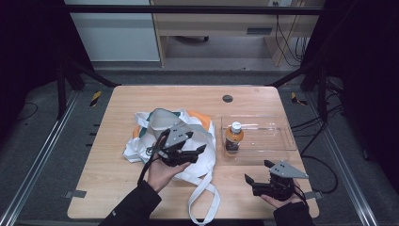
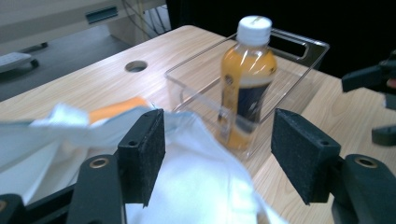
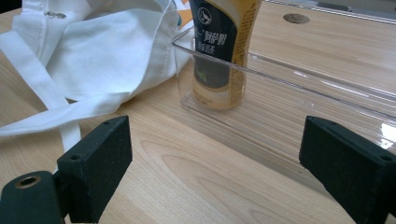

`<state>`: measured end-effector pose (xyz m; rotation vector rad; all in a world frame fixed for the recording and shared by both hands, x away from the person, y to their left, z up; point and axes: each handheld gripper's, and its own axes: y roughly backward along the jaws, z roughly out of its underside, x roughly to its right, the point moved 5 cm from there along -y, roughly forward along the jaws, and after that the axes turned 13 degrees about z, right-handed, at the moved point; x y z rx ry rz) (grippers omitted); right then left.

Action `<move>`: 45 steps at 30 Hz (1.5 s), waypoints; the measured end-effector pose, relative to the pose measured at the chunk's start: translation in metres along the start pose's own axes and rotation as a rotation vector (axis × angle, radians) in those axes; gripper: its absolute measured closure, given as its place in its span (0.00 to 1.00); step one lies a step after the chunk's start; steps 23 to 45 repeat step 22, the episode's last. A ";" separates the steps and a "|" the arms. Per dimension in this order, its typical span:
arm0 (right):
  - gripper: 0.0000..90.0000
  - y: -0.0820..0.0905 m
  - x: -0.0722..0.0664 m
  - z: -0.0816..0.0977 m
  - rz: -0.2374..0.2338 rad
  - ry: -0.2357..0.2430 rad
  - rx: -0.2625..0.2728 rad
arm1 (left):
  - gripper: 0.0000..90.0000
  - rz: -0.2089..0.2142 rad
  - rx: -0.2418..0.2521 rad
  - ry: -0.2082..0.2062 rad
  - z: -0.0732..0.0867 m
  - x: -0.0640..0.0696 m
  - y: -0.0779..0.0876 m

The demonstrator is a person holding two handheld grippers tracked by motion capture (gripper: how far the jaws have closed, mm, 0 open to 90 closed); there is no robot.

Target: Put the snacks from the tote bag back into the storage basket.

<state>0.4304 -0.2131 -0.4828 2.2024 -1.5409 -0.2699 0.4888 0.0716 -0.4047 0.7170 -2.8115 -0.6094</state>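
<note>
Bottle [image 1: 234, 137] of orange drink, white cap on top, upright at the near-left end of the clear tray [image 1: 277, 123], just ahead of your left tool [image 1: 200, 151] and slightly to that tool's right. That tool is above the white cloth bag [image 1: 197, 141], its two black pads spread wide with nothing between them but air and bag cloth below. In the left gripper view the bottle [image 2: 246, 77] sits in the gap ahead of the pads, nearer the right pad than the left. Your right tool [image 1: 248, 181] rests low over the bare tabletop [image 1: 117, 165], near the tray's front wall, jaws likewise wide and empty; in the right gripper view the bottle's dark label [image 3: 217, 44] lies forward and left of centre, behind the clear wall.

The step in hand looks like a reach for the bottle with the left tool. To do it well, you should:
- centre the bottle between the pads before closing, shifting the tool a little to its right;
- come in above the tray's rim [image 2: 196, 60], since the wall stands between the tool and the bottle's lower half;
- grip the body below the cap, where the pads meet a straight side;
- keep the pads free of bag cloth, which lies directly beneath them and could be pinched.
</note>
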 end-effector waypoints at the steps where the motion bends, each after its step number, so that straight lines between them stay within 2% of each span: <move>1: 0.11 0.000 0.001 0.000 0.004 0.002 0.000 | 0.39 -0.008 0.000 0.002 0.003 -0.001 0.005; 2: 0.11 0.000 0.001 0.000 0.004 0.002 0.000 | 0.38 -0.008 0.000 0.002 0.003 -0.001 0.005; 3: 0.11 0.000 0.003 0.000 0.012 -0.003 -0.001 | 0.38 -0.015 0.003 0.014 0.010 -0.004 0.012; 9: 0.12 -0.001 0.008 0.001 0.034 -0.006 -0.004 | 0.36 -0.057 -0.016 0.049 0.038 -0.018 0.035; 10: 0.12 -0.001 0.009 0.001 0.035 -0.007 -0.008 | 0.36 -0.057 -0.016 0.049 0.038 -0.018 0.035; 11: 0.12 -0.001 0.009 0.002 0.037 -0.008 -0.012 | 0.36 -0.068 -0.013 0.071 0.047 -0.023 0.043; 16: 0.12 -0.002 0.011 0.003 0.047 0.000 -0.018 | 0.34 -0.113 -0.015 0.095 0.070 -0.035 0.063; 20: 0.12 -0.004 0.013 0.004 0.059 0.004 -0.026 | 0.34 -0.145 0.000 0.134 0.092 -0.043 0.079; 22: 0.12 -0.004 0.013 0.005 0.061 -0.001 -0.033 | 0.34 -0.158 -0.018 0.152 0.102 -0.047 0.085; 45: 0.12 -0.004 0.013 0.005 0.061 -0.001 -0.033 | 0.34 -0.158 -0.018 0.152 0.102 -0.047 0.085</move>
